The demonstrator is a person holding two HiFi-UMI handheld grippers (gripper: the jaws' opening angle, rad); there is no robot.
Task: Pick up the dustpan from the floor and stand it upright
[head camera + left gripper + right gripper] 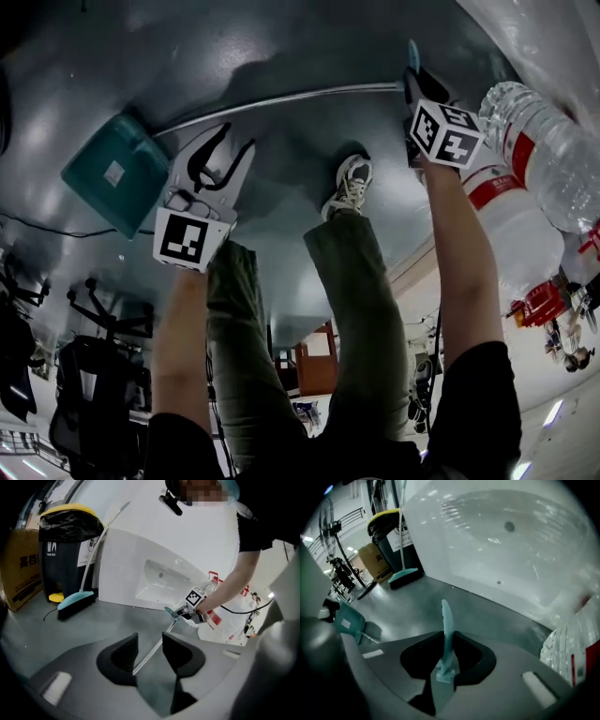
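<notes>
Dustpan: a teal pan at the far left of the head view, low over the grey floor. I cannot tell if it touches the floor. It is lying over, not standing up.
Pole: a thin shiny stick. It goes from the pan across to the right, nearly flat, with its shadow on the floor beside it.
Left gripper: just right of the pan, pointing at the pole near the pan end.
Left jaws: apart. In the left gripper view the pole runs through the gap. It sits close to one jaw, and the pads do not squeeze it.
Legs: two trouser legs in the middle of the head view, with one white shoe on the floor under the pole.
Right gripper: at the far end of the pole, held by a bare arm.
Right jaws: pinching the teal grip at the end of the pole. The grip sticks up out of the jaws.
Water bottles: big clear ones with red labels, near the right gripper.
By the wall, in the left gripper view: a black bin with a yellow lid. A teal broom leans beside it, and a brown box stands to its left.
</notes>
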